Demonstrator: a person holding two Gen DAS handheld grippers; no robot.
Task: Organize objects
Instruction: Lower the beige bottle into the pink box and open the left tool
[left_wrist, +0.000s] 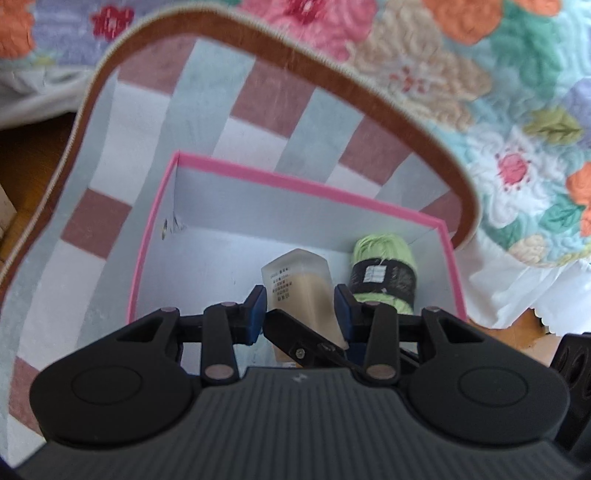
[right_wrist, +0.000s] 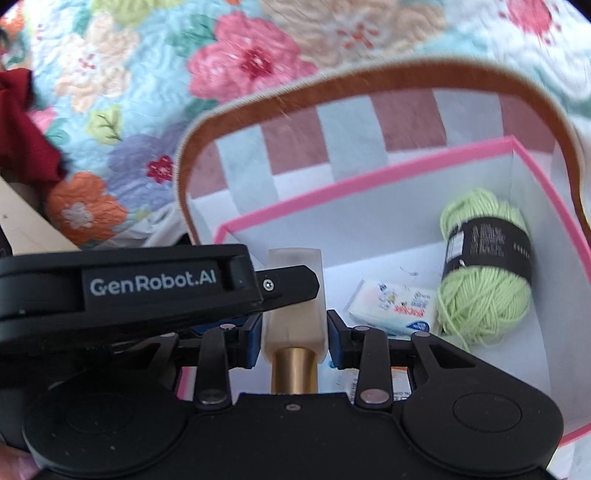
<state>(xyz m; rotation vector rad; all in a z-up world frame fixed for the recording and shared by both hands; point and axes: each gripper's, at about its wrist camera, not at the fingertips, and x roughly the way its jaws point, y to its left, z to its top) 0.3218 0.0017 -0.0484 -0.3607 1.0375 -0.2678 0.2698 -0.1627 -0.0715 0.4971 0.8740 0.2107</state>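
Observation:
A frosted bottle (left_wrist: 295, 280) of beige liquid with a gold cap (right_wrist: 294, 369) hangs over the pink-rimmed white box (left_wrist: 258, 181). Both grippers hold it. My left gripper (left_wrist: 300, 308) has its blue pads against the bottle's sides. My right gripper (right_wrist: 294, 334) grips the bottle near the cap, with the left gripper's finger (right_wrist: 288, 284) crossing in front. A green yarn ball (right_wrist: 485, 266) with a black label lies in the box's right corner; it also shows in the left wrist view (left_wrist: 384, 273). A small tissue packet (right_wrist: 393, 308) lies on the box floor.
The pink box (right_wrist: 369, 188) sits inside a larger checked case with a brown zipper rim (left_wrist: 258, 51), also in the right wrist view (right_wrist: 406, 74). The case rests on a floral quilt (right_wrist: 240, 55). A dark red cloth (right_wrist: 22, 125) lies at the left.

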